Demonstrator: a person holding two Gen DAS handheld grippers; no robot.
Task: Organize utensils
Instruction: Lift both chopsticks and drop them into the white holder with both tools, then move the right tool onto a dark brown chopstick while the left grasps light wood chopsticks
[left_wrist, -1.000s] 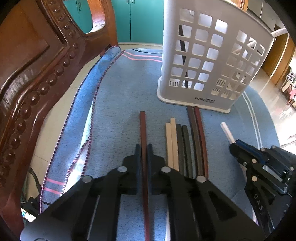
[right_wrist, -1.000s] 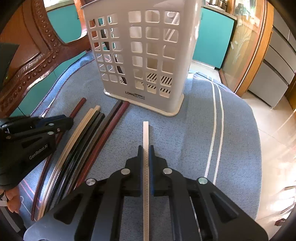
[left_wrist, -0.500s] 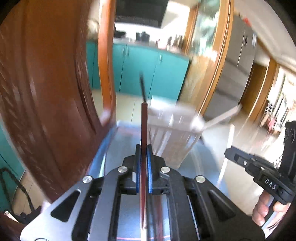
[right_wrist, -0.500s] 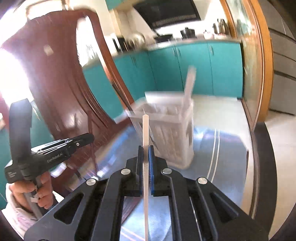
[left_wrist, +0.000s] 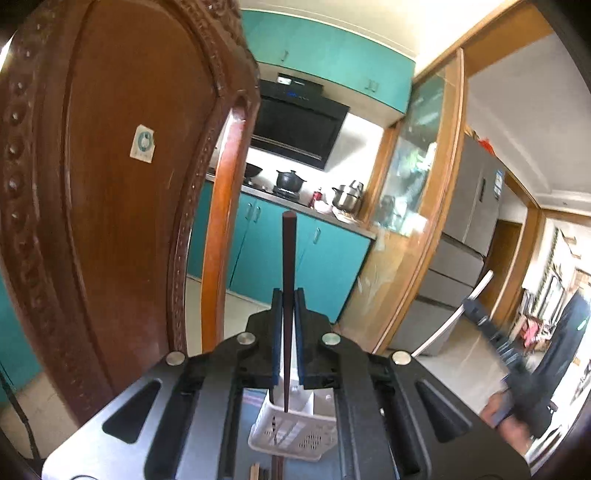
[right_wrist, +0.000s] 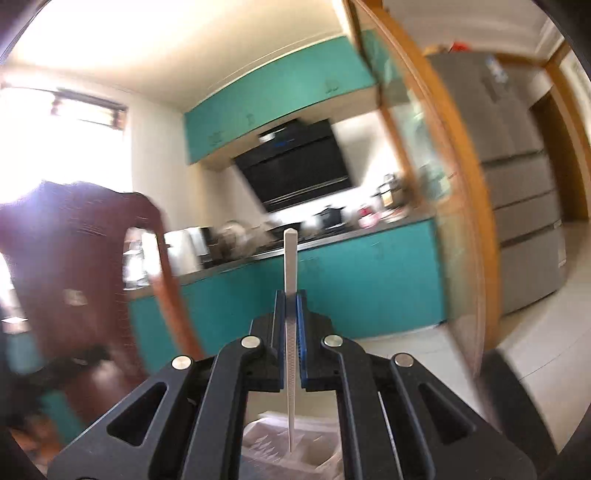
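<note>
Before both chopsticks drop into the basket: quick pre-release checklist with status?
1. Left gripper clamped on the brown chopstick: ok, it stands upright between the fingers.
2. Right gripper clamped on the white chopstick: ok, upright too.
3. Brown tip over the basket: ok in the left view, its lower end sits above the opening.
4. White tip over the basket: ok, it points into the opening, though the view is blurred.
5. Tips inside the rim: cannot tell, depth unclear.
6. Grippers apart: ok, the right gripper shows off to the side in the left view.
</note>
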